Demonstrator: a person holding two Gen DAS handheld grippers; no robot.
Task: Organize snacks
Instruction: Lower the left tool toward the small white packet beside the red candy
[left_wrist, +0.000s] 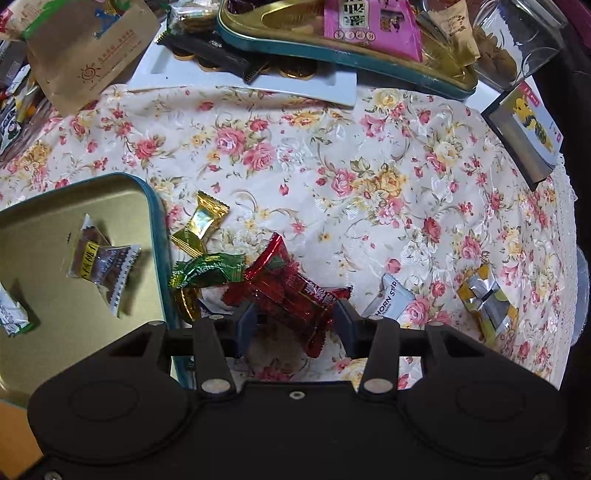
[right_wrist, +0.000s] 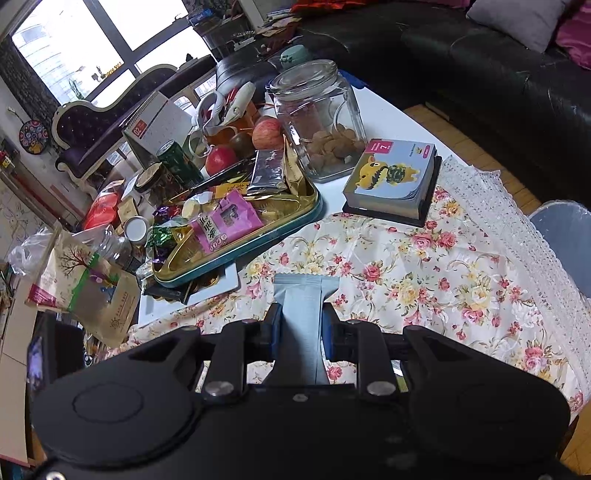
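My left gripper (left_wrist: 295, 323) points down at the floral cloth and stands open. A pile of red-wrapped candies (left_wrist: 291, 291) lies between its fingers, which straddle it. Just left of that lie a green candy (left_wrist: 207, 271), a gold candy (left_wrist: 201, 225) and a gold coin (left_wrist: 188, 302). The gold tin with a teal rim (left_wrist: 157, 221) at the left holds brown candies (left_wrist: 103, 262). A white sachet (left_wrist: 391, 299) and a silver-yellow wrapper (left_wrist: 487, 299) lie to the right. My right gripper (right_wrist: 300, 325) is shut on a grey-blue packet (right_wrist: 304, 295), held above the cloth.
A second teal-rimmed tin (right_wrist: 280, 236) full of snacks sits at the back on a white tray (right_wrist: 207, 291). Behind it stand a glass jar (right_wrist: 317, 118) with biscuits and some fruit (right_wrist: 266, 133). A small book (right_wrist: 395, 177) lies near the lace table edge (right_wrist: 517, 229). A brown paper bag (right_wrist: 85, 291) sits at the left.
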